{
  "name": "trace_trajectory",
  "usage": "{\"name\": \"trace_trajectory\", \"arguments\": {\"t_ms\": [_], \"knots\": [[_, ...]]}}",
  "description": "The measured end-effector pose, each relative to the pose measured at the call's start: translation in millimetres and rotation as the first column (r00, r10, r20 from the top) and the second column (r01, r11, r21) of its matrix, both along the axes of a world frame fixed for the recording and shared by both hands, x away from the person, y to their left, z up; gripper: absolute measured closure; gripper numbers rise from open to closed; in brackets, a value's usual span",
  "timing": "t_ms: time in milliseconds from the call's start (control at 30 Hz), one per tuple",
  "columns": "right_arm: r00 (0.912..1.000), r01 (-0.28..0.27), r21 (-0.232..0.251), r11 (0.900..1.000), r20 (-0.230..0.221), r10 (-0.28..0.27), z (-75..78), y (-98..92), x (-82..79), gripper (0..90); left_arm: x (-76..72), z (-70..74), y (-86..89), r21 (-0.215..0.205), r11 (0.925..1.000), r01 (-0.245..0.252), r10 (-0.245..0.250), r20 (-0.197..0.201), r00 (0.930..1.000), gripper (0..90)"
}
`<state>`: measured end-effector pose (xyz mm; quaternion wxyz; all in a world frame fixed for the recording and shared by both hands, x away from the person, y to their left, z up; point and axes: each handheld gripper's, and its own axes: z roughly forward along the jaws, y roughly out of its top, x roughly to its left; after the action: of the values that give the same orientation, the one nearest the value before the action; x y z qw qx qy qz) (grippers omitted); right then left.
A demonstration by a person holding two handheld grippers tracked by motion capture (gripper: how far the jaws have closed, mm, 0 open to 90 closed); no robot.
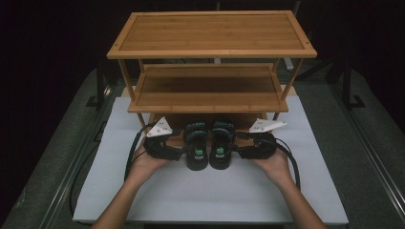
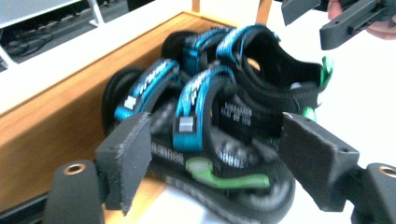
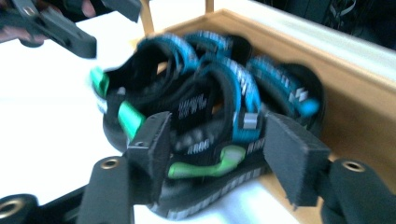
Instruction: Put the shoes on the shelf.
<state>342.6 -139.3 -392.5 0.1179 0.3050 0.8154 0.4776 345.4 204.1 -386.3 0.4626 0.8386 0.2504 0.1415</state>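
Note:
Two black sandals with blue straps and green tabs stand side by side, the left sandal (image 1: 197,151) and the right sandal (image 1: 221,149). Their toes rest on the bottom board (image 1: 168,122) of a wooden rack and their heels on the white mat (image 1: 215,191). My left gripper (image 1: 180,151) sits at the outer side of the left sandal (image 2: 210,116). Its jaws stand apart on either side of the sandal's edge, and the pads do not press on it. My right gripper (image 1: 239,151) mirrors it at the right sandal (image 3: 210,112), jaws likewise apart.
The wooden rack has a top shelf (image 1: 210,33) and a middle shelf (image 1: 207,88) above the sandals. The mat lies on a dark table (image 1: 363,143). The right gripper (image 2: 350,21) shows far off in the left gripper view, the left gripper (image 3: 56,30) in the right gripper view.

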Motion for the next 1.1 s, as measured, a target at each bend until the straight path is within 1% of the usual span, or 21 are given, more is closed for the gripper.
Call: {"name": "trace_trajectory", "arguments": {"t_ms": [33,67,133,167,233,267,300,333,367,533,600,633,667,700,733,833,867,900,967,1000,1100], "knots": [[1.0,0.004,-0.003,1.0,-0.006,-0.004,-2.3,-2.0,-3.0,38.2,-4.2,-2.8,2.9,-0.002,1.0,0.002,-0.002,-0.01,1.0,22.7],[0.9997,0.009,-0.014,1.0,-0.021,-0.01,-5.7,-3.6,-6.0,36.7,-7.4,-5.8,4.5,0.009,1.0,0.003,-0.003,-0.015,0.9999,21.8],[0.9991,0.02,-0.032,0.999,-0.036,-0.021,-12.5,-5.0,-9.1,33.1,-12.7,-13.2,5.5,0.026,0.9996,0.007,-0.007,-0.025,0.9997,18.4],[0.9987,0.026,-0.036,0.999,-0.043,-0.027,-15.4,-5.4,-10.0,32.0,-15.5,-19.2,5.3,0.039,0.9992,0.005,-0.003,-0.034,0.9994,17.8],[0.9965,0.024,-0.051,0.998,-0.078,-0.028,-24.1,-3.4,-9.6,28.4,-17.8,-28.7,3.4,0.054,0.9985,0.003,0.0,-0.051,0.9987,16.2],[0.9964,0.024,-0.055,0.998,-0.08,-0.028,-28.0,-1.6,-10.2,27.7,-17.8,-32.7,1.3,0.068,0.9977,0.003,0.001,-0.061,0.9981,15.1],[0.9962,0.027,-0.069,0.997,-0.081,-0.033,-31.9,0.9,-11.0,26.2,-17.8,-36.7,-1.3,0.079,0.9969,0.002,0.003,-0.065,0.9979,13.9],[0.9953,0.027,-0.08,0.996,-0.091,-0.034,-35.8,3.5,-11.4,25.3,-17.7,-40.8,-4.6,0.088,0.9961,0.006,0.0,-0.07,0.9976,13.3],[0.9941,0.016,-0.091,0.996,-0.106,-0.026,-40.2,6.3,-11.3,24.5,-17.5,-43.0,-6.6,0.092,0.9958,0.007,-0.001,-0.071,0.9975,13.3],[0.9926,-0.002,-0.133,0.991,-0.121,-0.014,-49.5,17.7,-12.8,21.7,-16.1,-53.7,-16.7,0.156,0.9874,0.025,-0.013,-0.076,0.997,13.3],[0.9918,-0.004,-0.148,0.989,-0.127,-0.015,-52.3,22.5,-14.4,20.2,-16.8,-57.6,-20.1,0.188,0.982,0.021,-0.008,-0.07,0.9975,11.8],[0.9912,-0.003,-0.155,0.988,-0.131,-0.017,-53.6,25.1,-15.6,19.8,-17.0,-59.5,-21.3,0.195,0.9804,0.025,-0.011,-0.074,0.9972,11.3],[0.9909,-0.005,-0.162,0.987,-0.133,-0.017,-55.0,27.4,-16.5,19.3,-17.3,-61.7,-22.8,0.195,0.9805,0.026,-0.011,-0.076,0.997,11.3],[0.9914,-0.011,-0.166,0.986,-0.131,-0.011,-56.4,29.4,-16.7,19.2,-17.6,-63.3,-24.5,0.204,0.9787,0.025,-0.01,-0.077,0.997,11.0],[0.9916,-0.01,-0.175,0.985,-0.129,-0.013,-57.5,31.9,-17.3,19.2,-17.7,-65.2,-26.9,0.22,0.9752,0.026,-0.01,-0.071,0.9974,10.8],[0.9926,-0.001,-0.211,0.978,-0.119,-0.025,-61.3,37.9,-17.9,20.0,-16.1,-66.0,-28.1,0.209,0.9778,0.017,-0.003,-0.067,0.9978,10.9],[0.9935,0.003,-0.212,0.977,-0.11,-0.027,-61.4,38.4,-18.2,20.1,-15.4,-66.0,-27.9,0.207,0.9781,0.021,-0.006,-0.071,0.9974,11.2],[0.9934,0.002,-0.213,0.977,-0.111,-0.026,-61.3,38.5,-17.9,20.3,-15.0,-66.0,-27.7,0.204,0.9787,0.025,-0.01,-0.074,0.9972,11.6],[0.9935,0.002,-0.212,0.977,-0.111,-0.026,-61.2,38.0,-18.0,20.9,-15.4,-65.5,-27.9,0.206,0.9781,0.032,-0.019,-0.064,0.9978,13.4],[0.9936,0.001,-0.212,0.977,-0.11,-0.024,-61.0,37.9,-17.8,21.0,-15.5,-64.4,-28.1,0.209,0.9774,0.034,-0.023,-0.053,0.9983,13.4],[0.9944,0.005,-0.202,0.979,-0.103,-0.026,-58.5,35.5,-16.2,22.5,-14.0,-59.5,-26.3,0.184,0.9825,0.031,-0.024,-0.043,0.9988,13.6]]}}
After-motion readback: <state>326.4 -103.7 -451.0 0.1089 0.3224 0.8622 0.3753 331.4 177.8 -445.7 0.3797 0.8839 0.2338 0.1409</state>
